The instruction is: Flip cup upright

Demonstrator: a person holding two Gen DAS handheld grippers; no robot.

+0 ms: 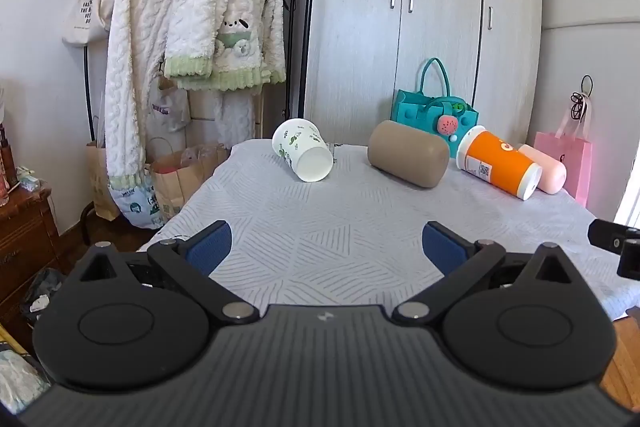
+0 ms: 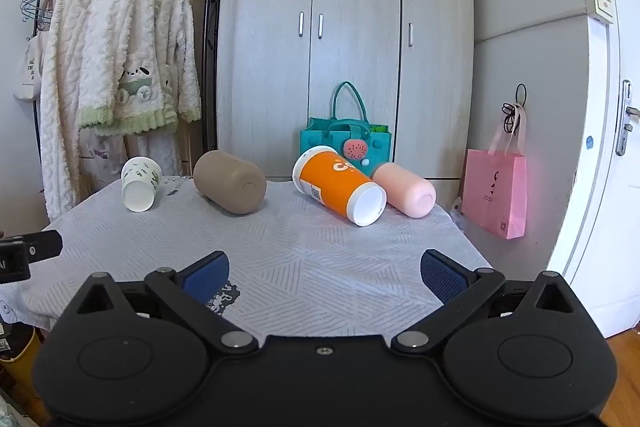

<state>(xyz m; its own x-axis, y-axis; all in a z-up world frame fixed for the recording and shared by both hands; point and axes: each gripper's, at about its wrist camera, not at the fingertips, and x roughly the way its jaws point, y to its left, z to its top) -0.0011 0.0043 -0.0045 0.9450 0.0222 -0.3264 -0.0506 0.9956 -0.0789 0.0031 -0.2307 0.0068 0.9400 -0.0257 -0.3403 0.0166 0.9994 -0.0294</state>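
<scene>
Several cups lie on their sides at the far end of the cloth-covered table [image 1: 320, 227]. From left to right: a white cup with green prints [image 1: 303, 155] [image 2: 140, 183], a tan cup [image 1: 408, 153] [image 2: 230, 182], an orange cup with white ends [image 1: 498, 163] [image 2: 338, 191] and a pink cup [image 1: 548, 169] [image 2: 404, 189]. My left gripper [image 1: 326, 247] is open and empty over the near part of the table. My right gripper [image 2: 324, 277] is open and empty, also near the front edge.
A teal handbag [image 1: 434, 111] [image 2: 348, 143] stands behind the cups against the grey wardrobe [image 2: 344, 39]. A pink paper bag [image 2: 496, 193] hangs at the right. A clothes rack with fluffy robes [image 1: 180, 27] and paper bags [image 1: 180, 175] stands to the left. The door [image 2: 612, 107] is at the right.
</scene>
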